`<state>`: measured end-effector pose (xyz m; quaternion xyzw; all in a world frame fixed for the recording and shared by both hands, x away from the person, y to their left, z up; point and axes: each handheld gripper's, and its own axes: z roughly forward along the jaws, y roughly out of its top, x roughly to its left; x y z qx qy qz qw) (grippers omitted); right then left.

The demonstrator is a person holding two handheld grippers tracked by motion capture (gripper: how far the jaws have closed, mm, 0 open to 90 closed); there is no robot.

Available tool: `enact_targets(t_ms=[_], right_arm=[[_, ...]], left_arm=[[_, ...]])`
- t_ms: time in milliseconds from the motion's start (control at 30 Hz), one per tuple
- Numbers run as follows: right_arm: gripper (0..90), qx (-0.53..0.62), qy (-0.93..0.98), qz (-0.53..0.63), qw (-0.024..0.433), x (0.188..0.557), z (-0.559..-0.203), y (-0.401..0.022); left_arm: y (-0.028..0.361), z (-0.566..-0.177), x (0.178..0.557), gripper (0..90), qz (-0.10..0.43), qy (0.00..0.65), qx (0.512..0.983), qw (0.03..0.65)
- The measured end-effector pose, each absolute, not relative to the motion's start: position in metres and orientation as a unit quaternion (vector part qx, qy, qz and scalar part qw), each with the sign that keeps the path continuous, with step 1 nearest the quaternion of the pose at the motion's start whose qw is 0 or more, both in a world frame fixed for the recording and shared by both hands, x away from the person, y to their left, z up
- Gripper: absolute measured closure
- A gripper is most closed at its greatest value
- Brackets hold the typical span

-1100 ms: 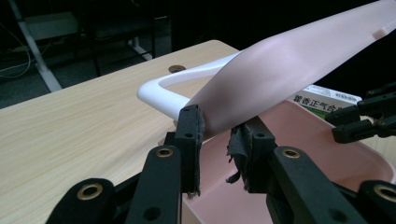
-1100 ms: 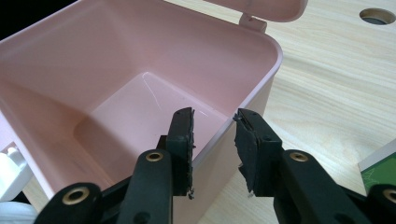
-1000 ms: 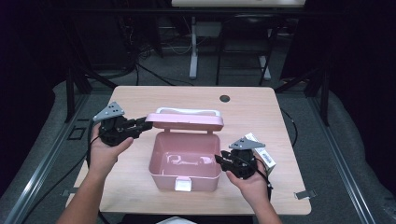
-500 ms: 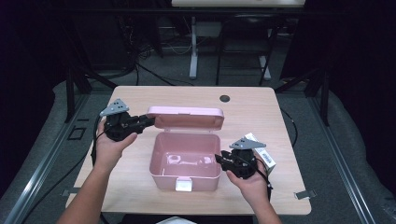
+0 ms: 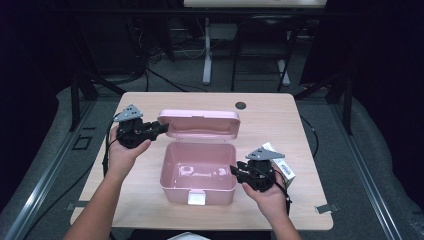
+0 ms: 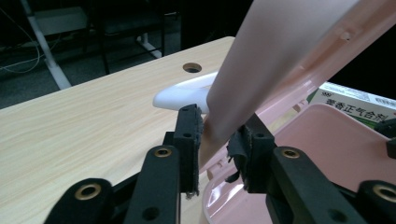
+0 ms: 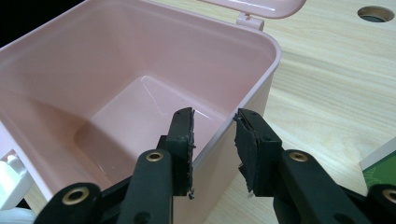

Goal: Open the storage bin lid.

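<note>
An open pink plastic box [image 5: 198, 187] stands mid-table, its hinged lid [image 5: 200, 123] raised at the back. My left gripper [image 5: 162, 128] is at the lid's left end. In the left gripper view it [image 6: 217, 140] is shut on the lid's edge [image 6: 261, 56], with the lid's white handle [image 6: 180, 95] behind. My right gripper [image 5: 234, 170] is at the box's right side. In the right gripper view it [image 7: 215, 140] straddles the box's wall [image 7: 243, 88], one pad inside and one outside, pressing on it. The box's inside looks empty.
A white and green carton [image 5: 281, 164] lies just right of my right hand; its printed top also shows in the left gripper view [image 6: 355, 99]. A round cable hole [image 5: 241, 105] sits near the table's back edge. A white latch [image 5: 196, 198] is on the box's front.
My left gripper has shifted a little with the lid's end in it, and the lid's tilt has changed slightly. The right gripper and the box have stayed in place.
</note>
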<state>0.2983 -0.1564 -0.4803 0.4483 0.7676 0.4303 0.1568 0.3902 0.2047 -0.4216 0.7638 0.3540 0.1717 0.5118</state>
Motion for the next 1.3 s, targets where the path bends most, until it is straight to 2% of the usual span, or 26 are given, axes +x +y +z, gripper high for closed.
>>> enact_targets(t_ms=[400,1300], right_arm=[[66.4,0.449,0.767,0.431,0.157,0.298,-0.481,-0.156],[66.5,0.449,0.765,0.434,0.157,0.298,-0.482,-0.156]], left_arm=[[0.203,-0.42,0.397,75.2,0.173,0.363,0.762,0.508],[0.202,-0.425,0.414,73.3,0.157,0.372,0.766,0.5]])
